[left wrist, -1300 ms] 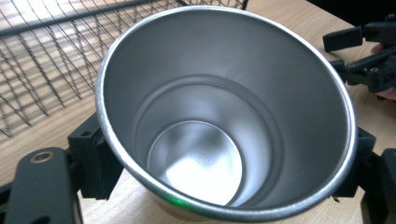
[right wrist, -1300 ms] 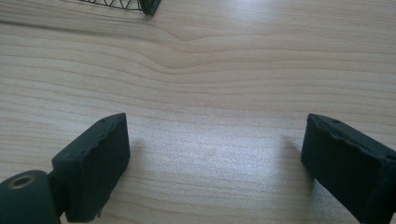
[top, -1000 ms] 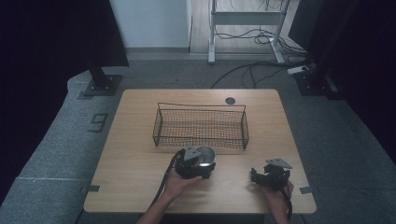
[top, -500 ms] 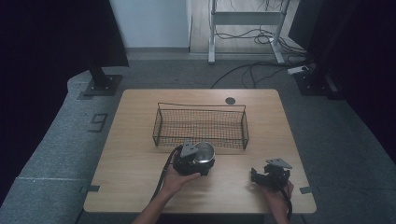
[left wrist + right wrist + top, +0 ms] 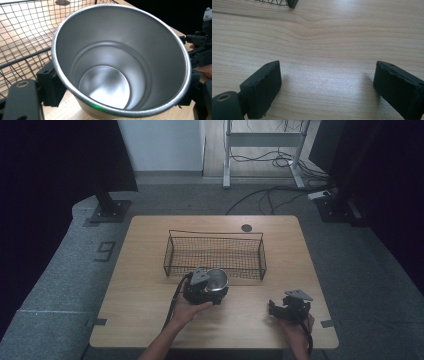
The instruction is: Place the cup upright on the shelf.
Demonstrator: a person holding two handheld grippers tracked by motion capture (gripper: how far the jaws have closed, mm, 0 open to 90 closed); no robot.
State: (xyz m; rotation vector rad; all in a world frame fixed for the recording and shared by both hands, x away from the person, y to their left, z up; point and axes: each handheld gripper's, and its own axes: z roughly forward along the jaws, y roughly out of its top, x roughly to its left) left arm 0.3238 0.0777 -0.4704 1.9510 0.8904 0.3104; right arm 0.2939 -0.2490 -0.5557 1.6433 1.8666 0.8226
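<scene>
A shiny steel cup (image 5: 218,278) (image 5: 120,62) is upright just above the table, at the front wall of the black wire basket (image 5: 215,239) (image 5: 22,37). My left gripper (image 5: 215,286) (image 5: 121,88) is shut on the cup, one black pad (image 5: 51,86) on each side of its wall, and the cup is empty inside. My right gripper (image 5: 276,310) (image 5: 327,85) rests low over the bare wood at the front right. It is open, with nothing between its fingers (image 5: 262,86).
The basket stands mid-table and looks empty; its corner (image 5: 292,3) is ahead of the right gripper. A dark round grommet (image 5: 246,227) sits behind it. The other gripper (image 5: 200,50) appears to the cup's right. Bare wood table (image 5: 140,285) lies left and front.
The left gripper with the cup has edged slightly toward the basket. The right gripper has stayed where it was.
</scene>
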